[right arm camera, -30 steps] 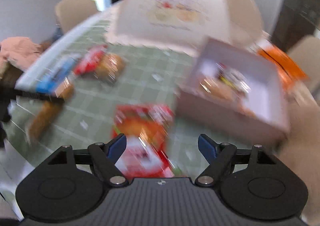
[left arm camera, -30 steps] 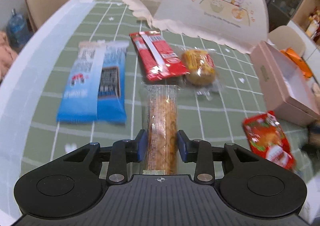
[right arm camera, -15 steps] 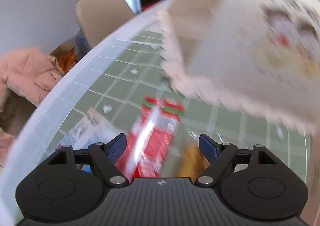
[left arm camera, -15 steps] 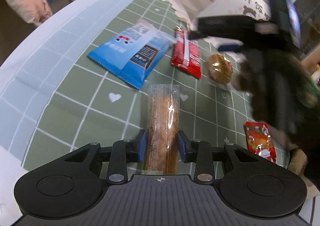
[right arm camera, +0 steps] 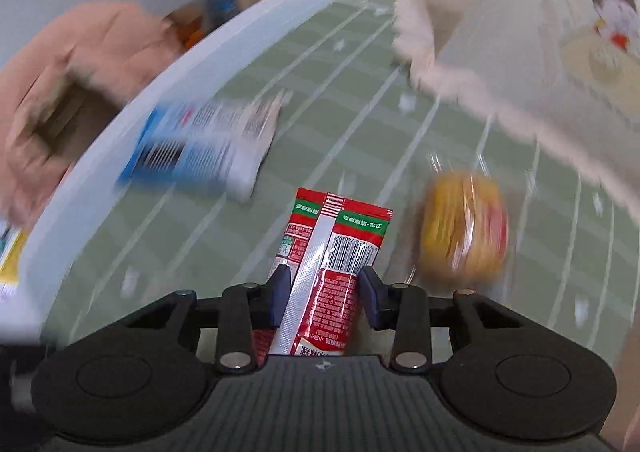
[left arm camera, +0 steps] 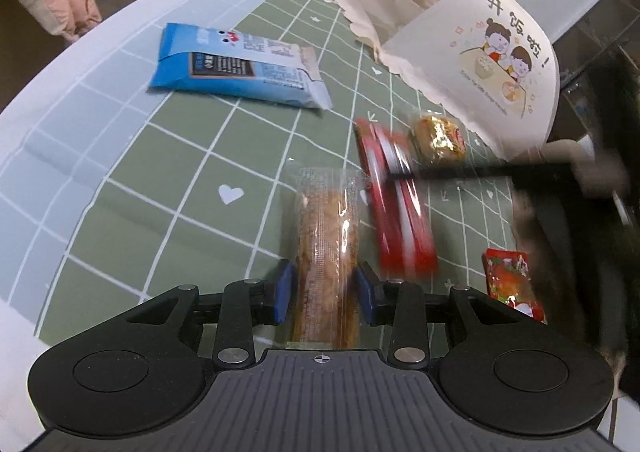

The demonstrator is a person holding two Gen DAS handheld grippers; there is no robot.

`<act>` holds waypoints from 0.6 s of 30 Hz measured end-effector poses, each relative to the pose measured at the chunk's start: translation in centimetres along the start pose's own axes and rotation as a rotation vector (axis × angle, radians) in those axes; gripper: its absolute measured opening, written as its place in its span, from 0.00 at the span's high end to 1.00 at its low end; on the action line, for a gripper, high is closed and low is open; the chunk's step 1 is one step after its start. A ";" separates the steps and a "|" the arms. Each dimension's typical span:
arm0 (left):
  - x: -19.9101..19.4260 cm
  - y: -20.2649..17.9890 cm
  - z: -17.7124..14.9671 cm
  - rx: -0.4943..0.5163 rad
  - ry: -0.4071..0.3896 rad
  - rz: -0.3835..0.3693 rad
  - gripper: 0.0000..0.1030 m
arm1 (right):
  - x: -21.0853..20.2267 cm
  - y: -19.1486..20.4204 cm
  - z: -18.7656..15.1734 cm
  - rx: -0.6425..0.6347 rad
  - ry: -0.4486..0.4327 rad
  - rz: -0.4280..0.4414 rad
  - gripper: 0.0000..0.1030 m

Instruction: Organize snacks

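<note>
Your left gripper (left arm camera: 324, 294): matte black body, ribbed grey-black deck in the middle with a small crosshair mark at its front edge. Two round black housings, one per side, each with a recessed disc. Black linkage arms with silver pivot screws, two big ones near the deck, smaller ones farther out. Blue pads on the fingertips (left arm camera: 285, 296). Your right gripper (right arm camera: 325, 294): same build, black linkages, silver screws, darker navy-blue pads, small cross-shaped mark on the deck edge.
</note>
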State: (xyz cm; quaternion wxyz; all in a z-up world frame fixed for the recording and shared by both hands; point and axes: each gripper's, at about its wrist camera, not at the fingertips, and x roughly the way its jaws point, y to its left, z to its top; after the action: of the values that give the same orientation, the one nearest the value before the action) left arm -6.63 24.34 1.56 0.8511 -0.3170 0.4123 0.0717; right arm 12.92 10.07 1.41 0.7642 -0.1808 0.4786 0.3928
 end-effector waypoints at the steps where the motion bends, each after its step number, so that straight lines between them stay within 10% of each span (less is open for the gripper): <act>1: 0.2 -0.1 0.1 0.000 0.002 -0.004 0.62 | -0.6 0.1 -1.3 -0.007 0.011 0.007 0.64; 7: 1.3 -1.4 0.7 0.036 0.016 -0.001 0.62 | -4.2 -0.6 -5.2 -0.026 -0.005 0.001 0.64; 11: 1.6 -2.3 0.2 0.060 0.027 0.005 0.62 | -4.8 -1.9 -2.8 -0.037 -0.151 -0.166 0.30; 18: 1.5 -3.4 -0.9 0.124 0.011 0.025 0.60 | 1.4 -5.4 2.3 0.073 -0.111 -0.233 0.29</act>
State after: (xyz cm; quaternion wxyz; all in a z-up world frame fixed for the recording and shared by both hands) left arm -4.95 20.92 1.60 0.8659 -0.2590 0.4244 0.0550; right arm 18.78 8.82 0.78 0.8361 -0.1852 0.4251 0.2930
